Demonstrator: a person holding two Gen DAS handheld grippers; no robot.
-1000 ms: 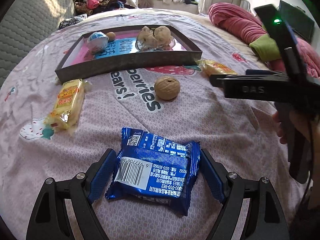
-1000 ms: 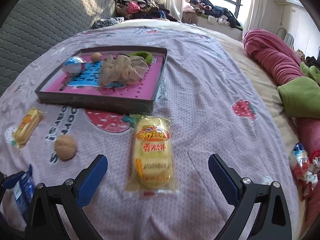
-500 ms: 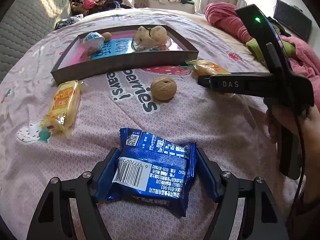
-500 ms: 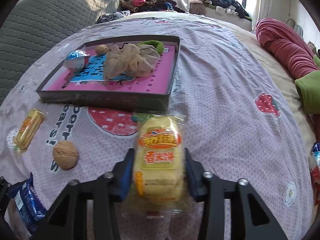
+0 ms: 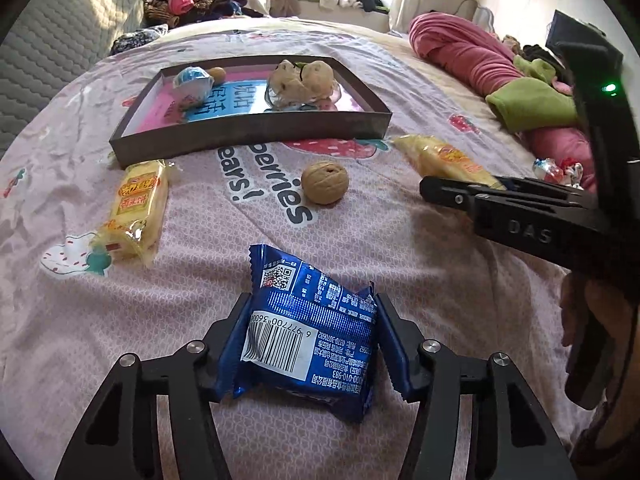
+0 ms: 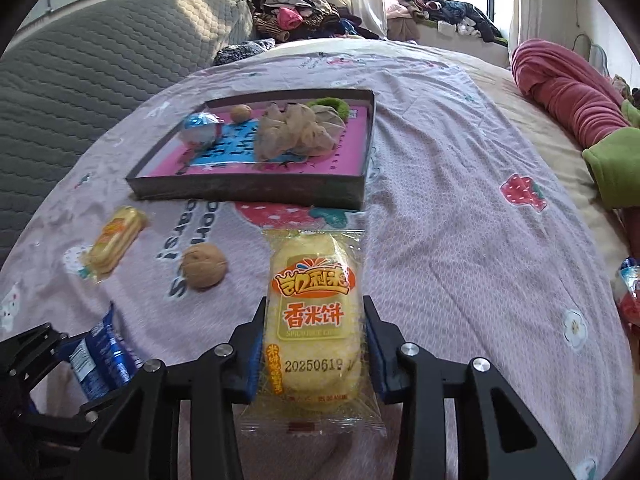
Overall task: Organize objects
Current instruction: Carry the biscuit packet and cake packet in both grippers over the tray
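My left gripper (image 5: 314, 340) is shut on a blue snack packet (image 5: 308, 336), which bulges between the pads just above the bedspread. My right gripper (image 6: 314, 344) is shut on a yellow rice cracker packet (image 6: 314, 320); it also shows in the left wrist view (image 5: 444, 160). A dark shallow tray (image 5: 256, 134) with a pink floor lies ahead and holds a blue-white candy (image 5: 192, 80), a small nut (image 5: 217, 74) and a beige scrunchie (image 5: 300, 80). A walnut (image 5: 325, 182) and a second yellow cracker packet (image 5: 136, 208) lie loose in front of the tray.
The pink printed bedspread (image 6: 460, 220) covers the bed. A rolled pink blanket (image 6: 568, 92) and green cloth (image 6: 616, 164) lie at the right. A grey quilted headboard (image 6: 80, 80) stands at the left. Wrapped candies (image 5: 556, 170) lie near the right edge.
Both grippers have closed, the left on the blue packet and the right on the yellow cracker packet. The blue packet is squeezed and tilted up.
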